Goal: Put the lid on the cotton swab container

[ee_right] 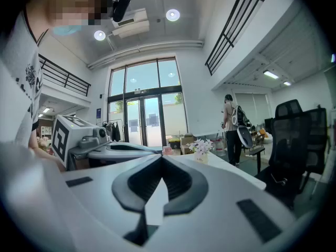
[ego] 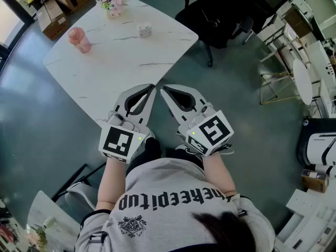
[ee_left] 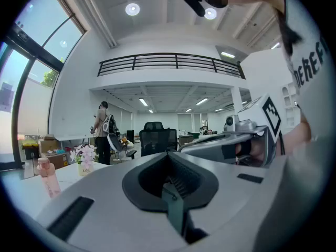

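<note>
A small round pale container (ego: 144, 30) stands on the far part of the white marble table (ego: 121, 62); I cannot make out its lid. Both grippers hover side by side over the table's near corner, far short of the container and pointing towards it. In the head view the left gripper (ego: 153, 86) has its jaws together with nothing between them, and so does the right gripper (ego: 163, 87). The left gripper view shows its own shut jaws (ee_left: 169, 154) and the right gripper's body (ee_left: 231, 140) beside them. The right gripper view shows its shut jaws (ee_right: 161, 158) and the left gripper's body (ee_right: 105, 146).
A pink bottle (ego: 80, 40) and a pot of pink flowers (ego: 114, 3) stand on the table. Black office chairs (ego: 220, 14) sit beyond its right corner, cardboard boxes (ego: 58, 7) on the floor at the far left. A person with a backpack (ee_right: 231, 125) stands further off.
</note>
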Action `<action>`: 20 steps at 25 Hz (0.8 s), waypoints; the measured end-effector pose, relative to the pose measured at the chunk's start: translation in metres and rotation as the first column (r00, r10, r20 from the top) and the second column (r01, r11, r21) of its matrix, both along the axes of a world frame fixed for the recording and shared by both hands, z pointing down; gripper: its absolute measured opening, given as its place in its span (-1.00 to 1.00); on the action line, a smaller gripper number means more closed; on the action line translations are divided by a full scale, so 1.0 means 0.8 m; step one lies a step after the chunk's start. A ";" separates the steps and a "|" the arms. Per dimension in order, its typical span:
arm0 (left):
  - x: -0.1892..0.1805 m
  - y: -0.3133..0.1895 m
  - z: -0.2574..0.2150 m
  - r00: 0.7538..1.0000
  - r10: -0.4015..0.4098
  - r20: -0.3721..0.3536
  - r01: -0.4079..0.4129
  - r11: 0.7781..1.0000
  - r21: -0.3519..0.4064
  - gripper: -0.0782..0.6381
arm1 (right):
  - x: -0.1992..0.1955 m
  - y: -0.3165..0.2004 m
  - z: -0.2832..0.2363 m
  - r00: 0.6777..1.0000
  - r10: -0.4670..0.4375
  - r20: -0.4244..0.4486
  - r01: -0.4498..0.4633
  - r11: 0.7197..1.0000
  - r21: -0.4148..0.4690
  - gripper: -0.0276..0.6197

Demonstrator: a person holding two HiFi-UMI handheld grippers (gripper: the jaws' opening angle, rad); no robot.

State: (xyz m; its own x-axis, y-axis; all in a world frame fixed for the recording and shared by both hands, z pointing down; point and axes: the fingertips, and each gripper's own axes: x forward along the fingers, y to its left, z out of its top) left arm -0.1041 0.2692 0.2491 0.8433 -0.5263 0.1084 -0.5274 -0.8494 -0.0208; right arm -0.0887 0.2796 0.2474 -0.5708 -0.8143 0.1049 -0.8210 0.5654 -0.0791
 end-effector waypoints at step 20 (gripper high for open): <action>-0.028 -0.048 0.001 0.998 0.056 -0.007 -0.055 0.998 0.018 -0.74 | -0.034 -0.042 0.004 0.999 0.039 0.006 -0.039 0.999 -0.017 -0.88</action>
